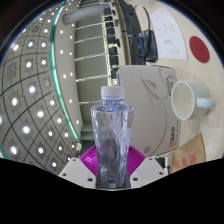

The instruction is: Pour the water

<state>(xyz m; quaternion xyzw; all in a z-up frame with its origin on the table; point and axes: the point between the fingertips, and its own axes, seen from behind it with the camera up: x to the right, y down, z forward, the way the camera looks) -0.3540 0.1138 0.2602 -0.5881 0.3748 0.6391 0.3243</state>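
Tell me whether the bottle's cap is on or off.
On. The bottle, held between the gripper's fingers, has its white cap seated on the neck.

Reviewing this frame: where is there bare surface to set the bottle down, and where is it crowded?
The gripper is shut on the water bottle. Bare patch: the white tabletop between the bottle and the white mug, and just ahead of the right finger. Crowded: around the mug, with a black device beyond it.

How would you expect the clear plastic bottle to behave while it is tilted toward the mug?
The bottle looks thin-walled, so it may flex in the jaws. Its smooth sides might slip. It seems capped, so nothing would reach the white mug yet.
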